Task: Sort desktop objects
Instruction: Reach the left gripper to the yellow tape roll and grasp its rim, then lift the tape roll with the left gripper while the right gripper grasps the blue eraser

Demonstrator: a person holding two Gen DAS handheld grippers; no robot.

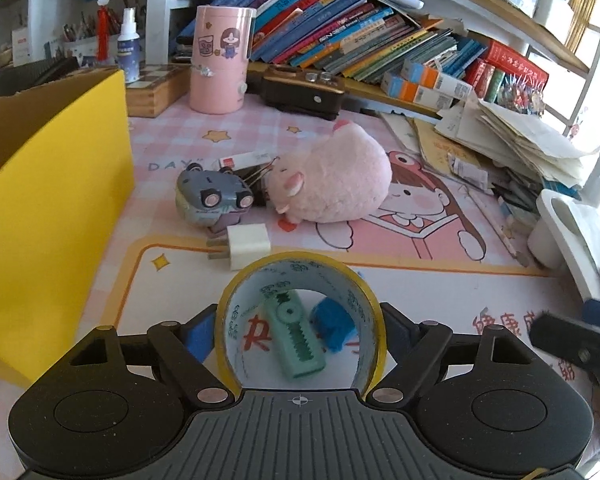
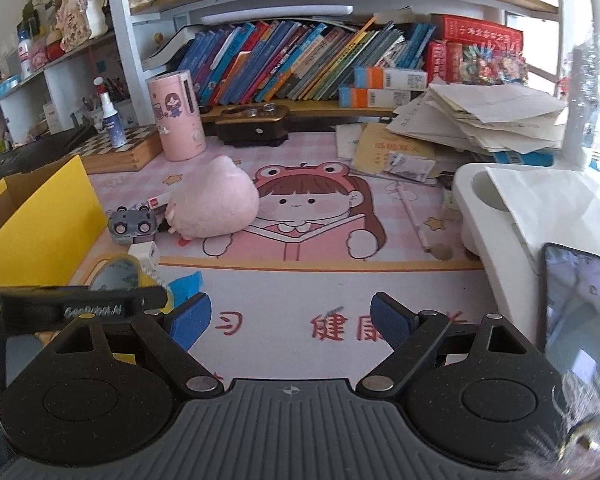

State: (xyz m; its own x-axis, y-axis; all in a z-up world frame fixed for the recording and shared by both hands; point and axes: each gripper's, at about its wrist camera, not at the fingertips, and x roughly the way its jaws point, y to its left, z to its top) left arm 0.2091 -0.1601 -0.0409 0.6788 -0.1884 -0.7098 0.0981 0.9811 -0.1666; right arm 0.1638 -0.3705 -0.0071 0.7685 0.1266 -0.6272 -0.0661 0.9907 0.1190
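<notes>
Left gripper [image 1: 300, 322]: jaws set wide around the tape roll [image 1: 300, 268], one blue pad at each outer side of the ring, low centre of the left wrist view; the pads look to be touching the roll, so judged gripped, though how firmly cannot be told.
Tape roll: yellow-edged ring standing on its rim on the counter [image 1: 440, 304], its hole facing the camera.
Seen through the ring: a mint-green correction tape [image 1: 296, 334] and a small blue object [image 1: 332, 326] lying on the counter just behind.
Right gripper [image 2: 291, 318]: wide open, nothing between its blue pads, hovering over a bare printed part of the counter, bottom centre of the right wrist view.
White plug adapter [image 1: 249, 245]: on the counter just above the tape roll in the frame.
Toy car [image 1: 212, 200]: on its side, wheels showing, centre left, touching or just beside the pink plush [image 1: 332, 178].
Pink plush: lying mid-frame, with a small red-and-white box [image 1: 244, 159] at its upper left.
Yellow box [image 1: 48, 208]: open carton along the left edge; its inside is not visible, so any contents cannot be told.
Progress, judged: early. Every small item seen lies loose on the counter; the tape roll appears to be the piece in hand.
Remaining, judged: tape roll, correction tape, blue object, adapter, car, plush and small box all unsorted.
</notes>
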